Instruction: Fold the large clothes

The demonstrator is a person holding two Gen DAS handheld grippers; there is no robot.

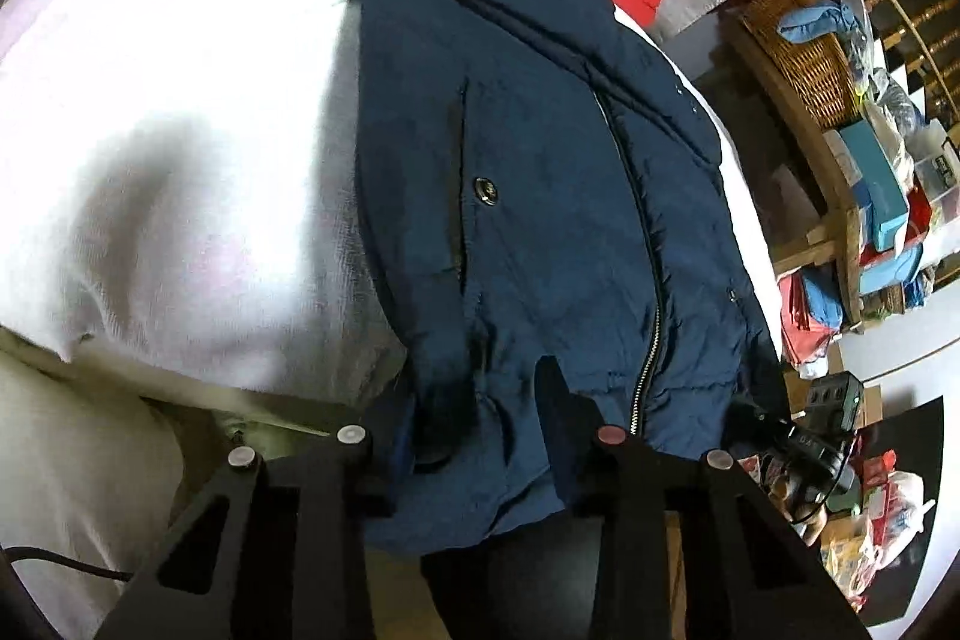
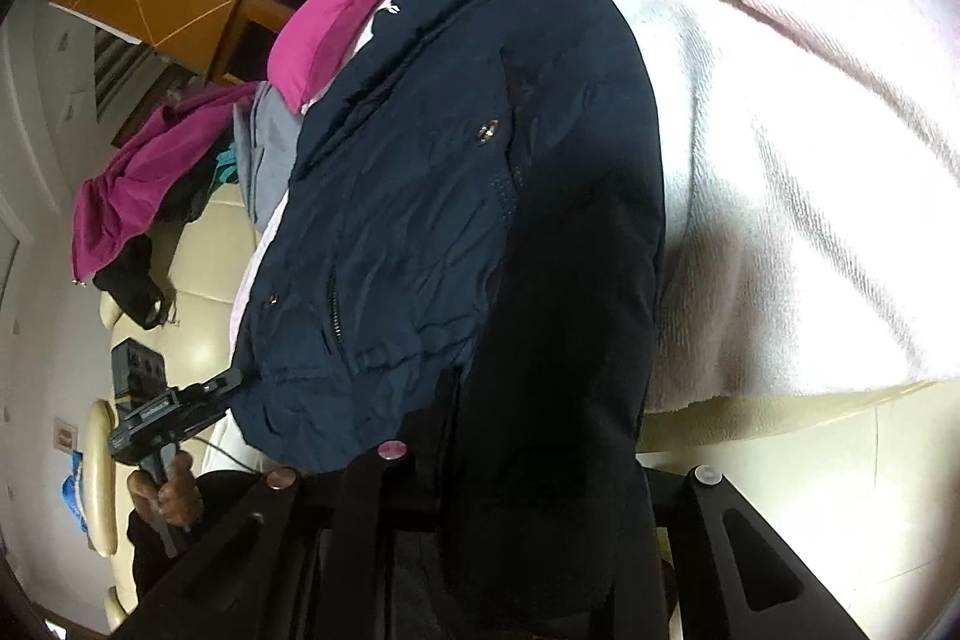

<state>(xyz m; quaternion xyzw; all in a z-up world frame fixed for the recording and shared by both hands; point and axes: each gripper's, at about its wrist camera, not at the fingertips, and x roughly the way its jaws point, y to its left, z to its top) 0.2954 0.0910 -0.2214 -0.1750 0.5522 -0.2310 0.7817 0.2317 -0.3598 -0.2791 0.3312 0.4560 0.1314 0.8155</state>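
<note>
Navy jacket (image 1: pixel 540 172) lies on the white blanket (image 1: pixel 180 100); left tool (image 1: pixel 480 436) and right tool (image 2: pixel 540 466) each clamp its hem, ready to fold it.

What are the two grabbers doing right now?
Left gripper: closed on the hem of the navy jacket.
Right gripper: closed on the same jacket's hem.

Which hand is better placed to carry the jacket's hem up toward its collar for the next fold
Probably either, best together. The left gripper and right gripper both pinch the jacket hem, which bunches between their fingers. The left sits by the zipper, nearer the middle, so slightly favoured.
</note>
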